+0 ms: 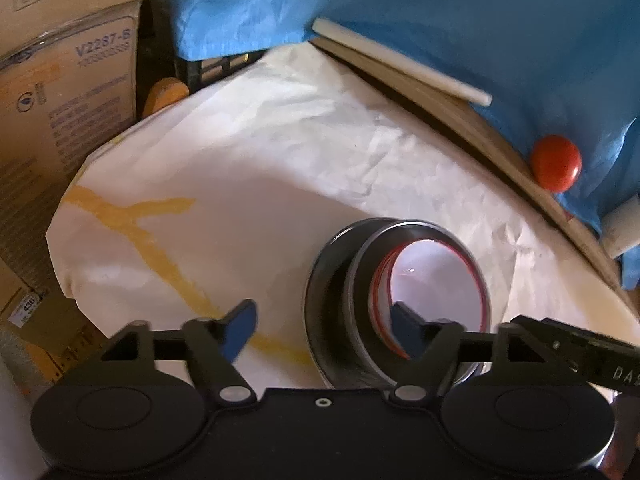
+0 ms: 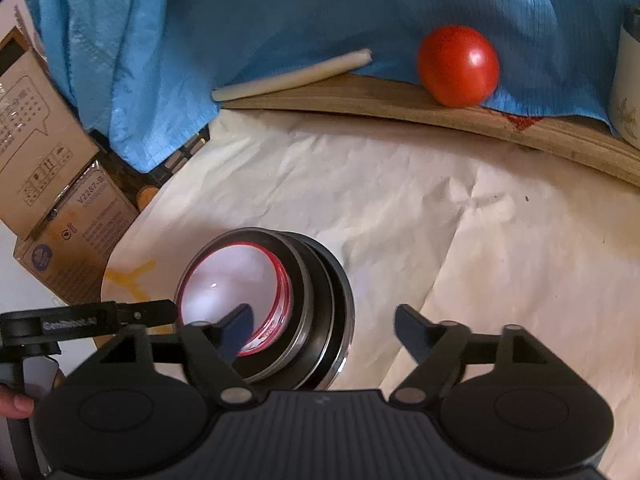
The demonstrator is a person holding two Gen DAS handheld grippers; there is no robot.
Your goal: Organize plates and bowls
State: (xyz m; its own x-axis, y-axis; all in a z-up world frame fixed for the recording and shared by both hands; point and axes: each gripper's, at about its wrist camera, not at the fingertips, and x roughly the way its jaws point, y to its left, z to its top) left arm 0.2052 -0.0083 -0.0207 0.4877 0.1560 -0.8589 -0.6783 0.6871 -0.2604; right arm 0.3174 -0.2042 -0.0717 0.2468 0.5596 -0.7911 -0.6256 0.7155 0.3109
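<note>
black stacked bowls (image 1: 348, 280), near rims hidden behind both open claws.

I count one stack of nested bowls (image 2: 256, 300), one tomato (image 2: 458, 66), one white stick (image 2: 292, 76), two cardboard boxes (image 1: 68, 92) and my two grippers (image 1: 320, 328).

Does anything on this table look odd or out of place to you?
Yes: a tomato sits loose on the blue cloth at the table's wooden edge, far from the stacked bowls. The white paper cover is creased and has a yellow stain.
</note>
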